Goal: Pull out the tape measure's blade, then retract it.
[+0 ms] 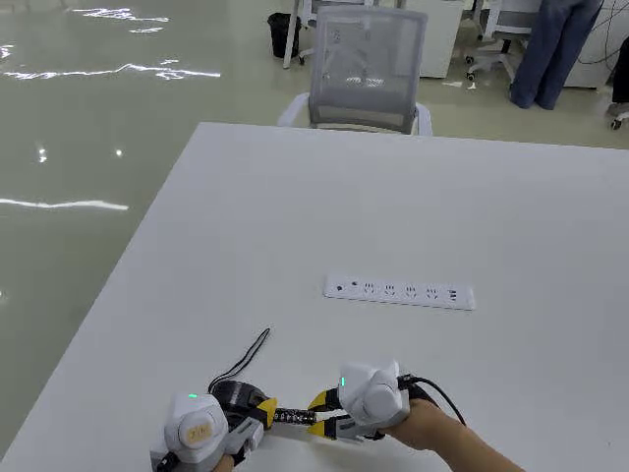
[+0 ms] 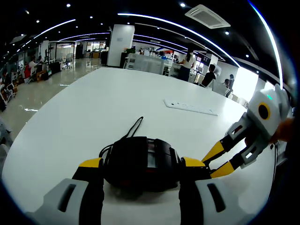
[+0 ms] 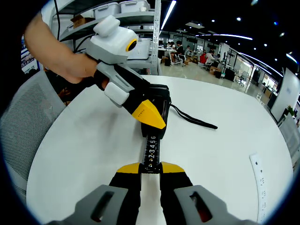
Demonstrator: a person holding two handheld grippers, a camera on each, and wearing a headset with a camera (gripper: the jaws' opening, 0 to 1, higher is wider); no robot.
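A black tape measure (image 2: 140,161) rests on the white table near its front edge, with my left gripper (image 2: 140,164) shut on its case. Its wrist strap (image 2: 133,129) trails away over the table. A short length of black blade (image 3: 151,152) with white numbers runs out of the case (image 3: 157,105). My right gripper (image 3: 150,168) is shut on the blade's end. In the head view the left gripper (image 1: 257,415) holds the case (image 1: 241,397) and the right gripper (image 1: 316,413) pinches the blade (image 1: 293,416) just beside it.
A white power strip (image 1: 399,292) lies on the table (image 1: 393,197) beyond the grippers. A grey mesh chair (image 1: 364,69) stands at the far edge. A person (image 1: 550,49) stands at the back right near more chairs. Shelves (image 3: 117,18) rise behind me.
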